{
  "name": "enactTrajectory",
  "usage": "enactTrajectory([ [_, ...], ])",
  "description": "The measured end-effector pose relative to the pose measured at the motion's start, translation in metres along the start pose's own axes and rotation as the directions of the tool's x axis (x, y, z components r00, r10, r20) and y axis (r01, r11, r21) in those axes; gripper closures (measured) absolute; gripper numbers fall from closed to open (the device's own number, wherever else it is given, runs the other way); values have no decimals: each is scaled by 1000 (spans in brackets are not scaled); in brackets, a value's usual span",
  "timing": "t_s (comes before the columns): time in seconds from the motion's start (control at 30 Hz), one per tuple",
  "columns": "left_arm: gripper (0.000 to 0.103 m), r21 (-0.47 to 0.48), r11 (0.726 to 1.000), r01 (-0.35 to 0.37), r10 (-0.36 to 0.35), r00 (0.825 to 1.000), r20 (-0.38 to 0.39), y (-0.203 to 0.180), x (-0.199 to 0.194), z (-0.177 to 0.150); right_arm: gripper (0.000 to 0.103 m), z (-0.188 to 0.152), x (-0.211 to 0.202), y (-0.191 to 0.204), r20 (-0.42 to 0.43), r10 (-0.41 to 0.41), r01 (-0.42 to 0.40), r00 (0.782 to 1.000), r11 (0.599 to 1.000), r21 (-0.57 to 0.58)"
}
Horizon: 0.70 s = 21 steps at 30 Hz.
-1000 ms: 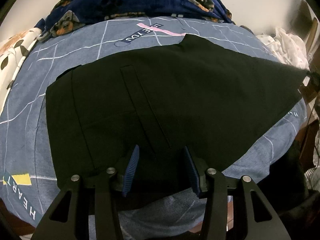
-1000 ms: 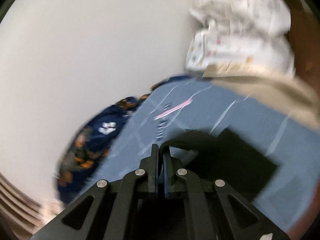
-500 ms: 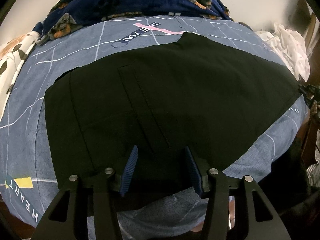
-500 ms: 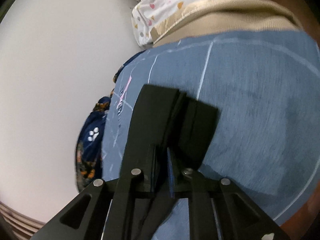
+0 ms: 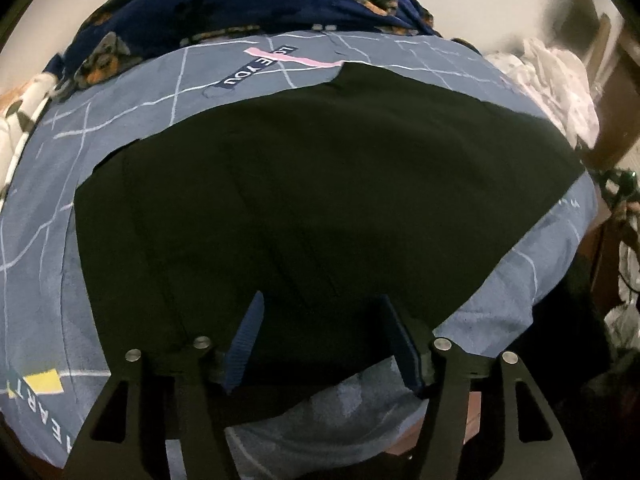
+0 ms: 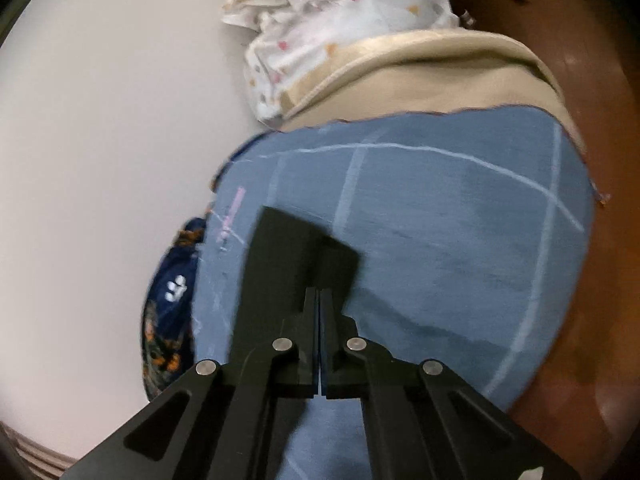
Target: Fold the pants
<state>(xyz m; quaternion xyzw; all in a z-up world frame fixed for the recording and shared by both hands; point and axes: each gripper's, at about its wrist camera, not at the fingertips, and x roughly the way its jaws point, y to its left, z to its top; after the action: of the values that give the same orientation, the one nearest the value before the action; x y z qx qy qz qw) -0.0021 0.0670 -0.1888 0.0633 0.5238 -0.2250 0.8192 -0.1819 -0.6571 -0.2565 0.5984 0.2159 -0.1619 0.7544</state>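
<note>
So on my end the left claw (image 5: 320, 340) is wide open, blue pads (image 5: 246, 340) spread apart with nothing between them, hovering right over the near edge of the black pants (image 5: 320, 200). The pants lie spread flat just ahead of that claw, running off to its left and right over the blue blanket (image 5: 40, 280) with the white grid lines, and I can make out a faint pocket seam straight out in front of the fingers. A yellow patch and some lettering on the blanket sit down to the claw's left. Past the far edge of the pants there's a pink stripe and more lettering, then a dark blue dog-print blanket (image 5: 240, 4) bunched up at the back. Over on the right wrist cam, the right claw (image 6: 321, 300) is pinched shut on the pants (image 6: 280, 264): black fabric comes out right from between the closed fingers, and it looks doubled over in layers just ahead and to the left of them. Beyond that it's open blue blanket (image 6: 460, 240), then a beige blanket edge (image 6: 440, 72), and a crumpled white patterned cloth (image 6: 320, 20) furthest off. That view is a bit blurry.
</note>
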Motion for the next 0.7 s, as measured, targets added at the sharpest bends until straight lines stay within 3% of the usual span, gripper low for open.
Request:
enactTrajectory([
  [0.07,37,0,1000,1,-1,1000,2,-2,0,0,99,-7,-4,4,-37,141,-141,989,990,11],
  [0.17,32,4,1000,1,-1,1000,7,-4,2,-1,94,-28,9,21,-160,190,-197,969,980,-31],
  [0.23,31,4,1000,-5,5,1000,13,-5,2,-1,85,-41,21,29,-210,191,-204,959,978,-43],
  [0.27,31,4,1000,-7,7,1000,16,-6,2,-1,73,-46,26,32,-223,196,-211,955,977,-42],
  [0.3,31,5,1000,-9,8,1000,18,-6,2,-2,60,-49,30,35,-231,184,-200,955,979,-48],
  [0.33,31,6,1000,-9,9,1000,18,-6,2,-2,56,-52,35,38,-236,138,-159,962,985,-69],
  [0.43,30,-3,1000,-2,2,1000,19,-5,2,-2,55,-56,46,41,-233,52,-78,971,992,-103],
  [0.7,21,1,1000,1,-1,1000,31,-10,4,-3,55,-66,63,60,-243,-8,-34,970,985,-167],
])
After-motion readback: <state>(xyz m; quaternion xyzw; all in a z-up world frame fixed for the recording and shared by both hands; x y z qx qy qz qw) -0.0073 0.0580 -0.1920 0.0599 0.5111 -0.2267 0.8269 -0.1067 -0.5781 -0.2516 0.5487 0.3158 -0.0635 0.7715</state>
